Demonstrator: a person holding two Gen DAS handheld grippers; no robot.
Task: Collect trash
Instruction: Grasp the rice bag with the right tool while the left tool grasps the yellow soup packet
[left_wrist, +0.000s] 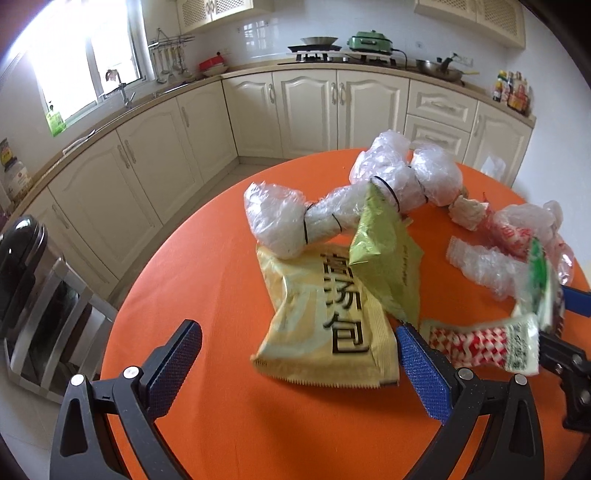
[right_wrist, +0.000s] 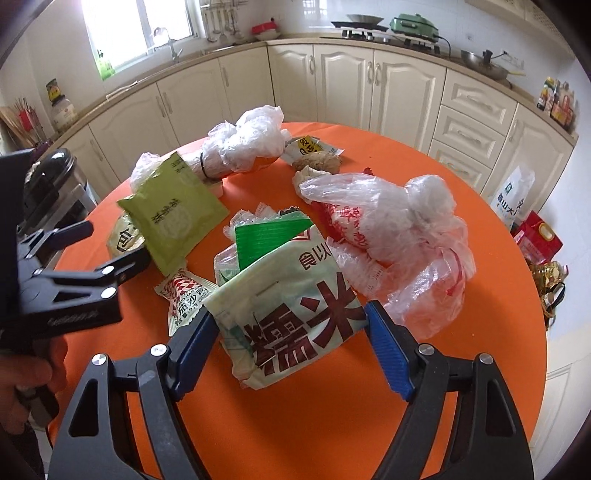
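Note:
Trash lies on a round orange table (right_wrist: 424, 369). My right gripper (right_wrist: 291, 314) is shut on a pale green rice bag (right_wrist: 295, 295) with big red characters; both blue pads press its sides. Behind it lie a red-printed clear plastic bag (right_wrist: 399, 229), a red-white small wrapper (right_wrist: 183, 295) and a green packet (right_wrist: 173, 214). My left gripper (left_wrist: 299, 354) stands open low over the table, its right finger beside a yellow packet (left_wrist: 321, 321). The green packet (left_wrist: 384, 251) leans over that yellow one. Tied clear plastic bundles (left_wrist: 288, 218) sit behind. At the right edge, the right gripper (left_wrist: 557, 317) holds the rice bag (left_wrist: 539, 280).
A steel pedal bin (left_wrist: 29, 277) with a black lid stands on the floor left of the table. Cream kitchen cabinets (left_wrist: 310, 110) curve round behind. Boxes and bags (right_wrist: 535, 236) sit on the floor at the right. A person's hand (right_wrist: 22, 376) holds the left gripper (right_wrist: 107, 243).

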